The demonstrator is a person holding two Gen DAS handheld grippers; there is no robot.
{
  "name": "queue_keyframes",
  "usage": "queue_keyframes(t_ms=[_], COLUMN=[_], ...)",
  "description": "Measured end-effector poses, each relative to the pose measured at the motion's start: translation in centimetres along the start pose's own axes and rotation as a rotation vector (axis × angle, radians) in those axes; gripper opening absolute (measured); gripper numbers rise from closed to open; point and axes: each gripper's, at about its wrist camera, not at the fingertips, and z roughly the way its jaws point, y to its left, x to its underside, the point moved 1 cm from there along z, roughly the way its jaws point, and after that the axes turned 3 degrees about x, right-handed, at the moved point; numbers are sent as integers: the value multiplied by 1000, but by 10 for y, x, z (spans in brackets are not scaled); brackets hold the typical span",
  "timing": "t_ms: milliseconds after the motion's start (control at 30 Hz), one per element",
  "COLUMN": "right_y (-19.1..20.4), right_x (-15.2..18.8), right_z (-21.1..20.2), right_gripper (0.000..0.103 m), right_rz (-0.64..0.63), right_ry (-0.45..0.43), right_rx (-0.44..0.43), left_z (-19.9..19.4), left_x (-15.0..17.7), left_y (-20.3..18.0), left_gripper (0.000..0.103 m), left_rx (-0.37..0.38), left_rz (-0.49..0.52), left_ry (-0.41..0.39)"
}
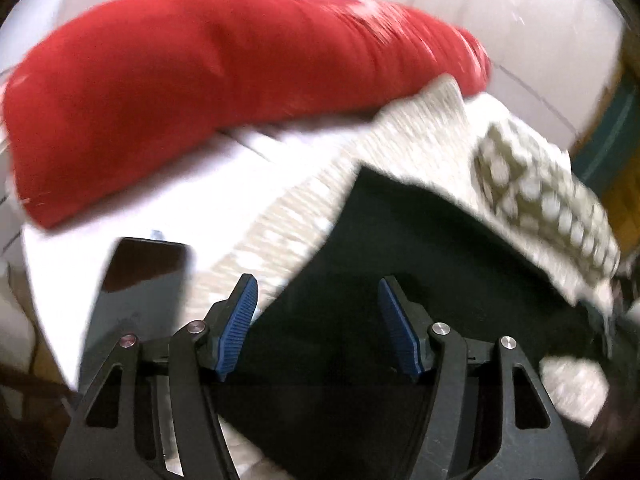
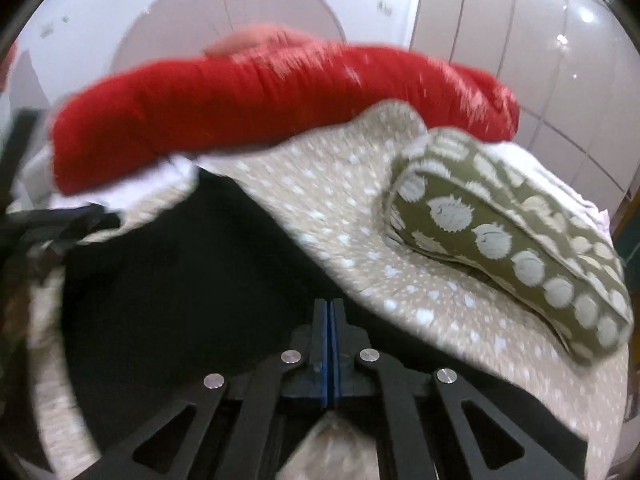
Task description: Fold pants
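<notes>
Lying under left gripper: pants

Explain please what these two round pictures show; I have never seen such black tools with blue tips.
Each picture comes from a camera on a hand-held grabbing tool, looking along its two fingers. In the left-hand view, the left gripper is open above the black pants, holding nothing. In the right-hand view, the right gripper is shut; whether it pinches cloth, I cannot tell. The pants lie on a spotted beige blanket on a bed. Behind are a red pillow and a green patterned pillow. A dark phone lies at the left.
</notes>
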Motion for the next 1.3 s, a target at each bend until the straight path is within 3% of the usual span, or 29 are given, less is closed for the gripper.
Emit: queue_keyframes(t_ms=[100, 167, 233, 300, 333, 367, 433, 600, 800, 833, 867, 900, 933, 967, 1100, 1300], right_y=[28, 50, 50, 34, 24, 16, 3, -26, -37, -38, -39, -37, -33, -28, -12, 37], right_x=[20, 30, 30, 22, 16, 12, 2, -15, -20, -19, -17, -15, -14, -13, -10, 19], right_z=[-40, -53, -52, -44, -37, -30, -12, 48, 115, 126, 130, 131, 126, 118, 67, -49], right_gripper=[1, 1, 1, 7, 20, 44, 56, 56, 56, 54, 39, 31, 14, 7, 5, 5], right_rz=[-7, -74, -87, -17, 13, 22, 29, 61, -56, -68, -70, -69, -78, -102, -104, -72], right_ry=[-37, -59, -71, -47, -32, -28, -12, 85, 217, 245, 255, 252, 232, 210, 131, -7], right_rx=[-13, 49, 114, 81, 80, 88, 94, 16, -70, -89, -103, -121, -121, -86, -45, 14], left_z=[-27, -39, -38, -36, -34, -31, -24, -1, 33, 38, 41, 43, 43, 43, 25, -37], left_x=[-4, -2, 2, 8, 11, 14, 19, 28, 31, 31, 31, 30, 30, 29, 24, 6], left_y=[22, 30, 29, 23, 19, 15, 3, -14, -14, -13, -11, -9, -7, -5, 7, 42], left_gripper=[63, 63, 63, 63, 63, 63, 63, 63, 63, 63, 63, 63, 63, 63, 63, 63], left_rx=[-7, -39, -33, 19, 37, 49, 56, 83, 53, 39, 24, 15, 19, 23, 23, 42], left_rz=[-58, -73, -59, -50, -44, -34, -5, 34, 65, 64, 65, 63, 58, 49, 7, -122], left_ry=[-70, -99, -64, -22, -9, 3, 29, 76, 132, 140, 142, 143, 143, 142, 103, -36])
